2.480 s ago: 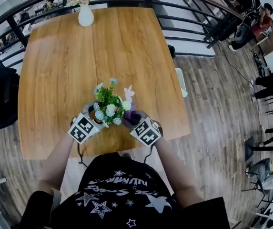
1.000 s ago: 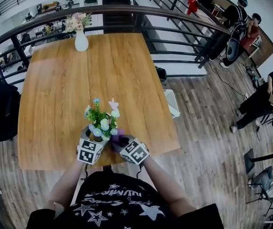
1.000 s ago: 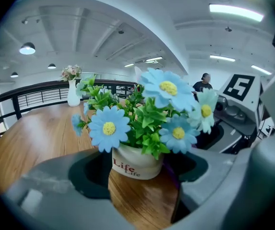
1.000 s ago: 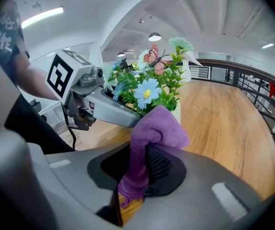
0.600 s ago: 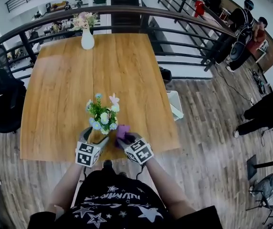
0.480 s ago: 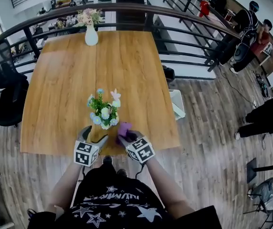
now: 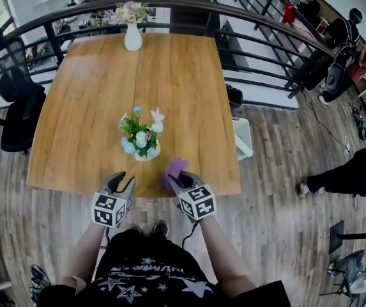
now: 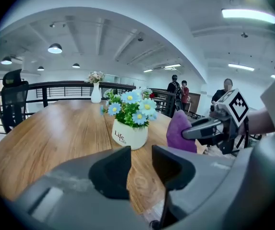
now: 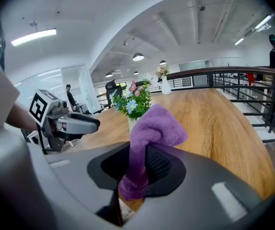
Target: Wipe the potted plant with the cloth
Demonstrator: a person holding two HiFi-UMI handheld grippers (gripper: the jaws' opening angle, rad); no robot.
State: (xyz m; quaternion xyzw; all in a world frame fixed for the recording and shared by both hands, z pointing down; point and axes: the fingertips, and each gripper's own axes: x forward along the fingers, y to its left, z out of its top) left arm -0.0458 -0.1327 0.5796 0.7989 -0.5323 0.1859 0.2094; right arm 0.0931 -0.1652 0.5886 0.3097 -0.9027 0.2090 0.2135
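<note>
At the far left, a black office chair (image 7: 18, 104) stands off the left edge of the wooden table (image 7: 87, 107).

Your left gripper (image 7: 122, 180) hangs at the near table edge, pointing toward the far side and somewhat downward. Its marker cube (image 7: 108, 210) carries a black-and-white square code. Its jaws have just been closing and now stand a narrow gap apart. The left gripper view shows only table wood through that gap, so this gripper grasps nothing.

The potted plant (image 7: 141, 139) stands upright on the table, ahead of both grippers and apart from them. Blue and white flowers over green leaves fill a white pot (image 8: 127, 134). The pot's face reads "Life" in dark lettering, with a smaller "Life" under it. Beyond it, at the table's far edge, a white vase (image 7: 133, 40) of pale flowers stands by the dark railing (image 7: 259, 34).

To the right of the plant, your right gripper (image 7: 177, 178) is clenched on the purple cloth (image 7: 174, 167). The right gripper view shows the cloth pinched between the jaws, with its loose end bunched above them. The cloth is near the plant but not touching it.

At the far right, people (image 7: 355, 40) stand beyond the railing.
</note>
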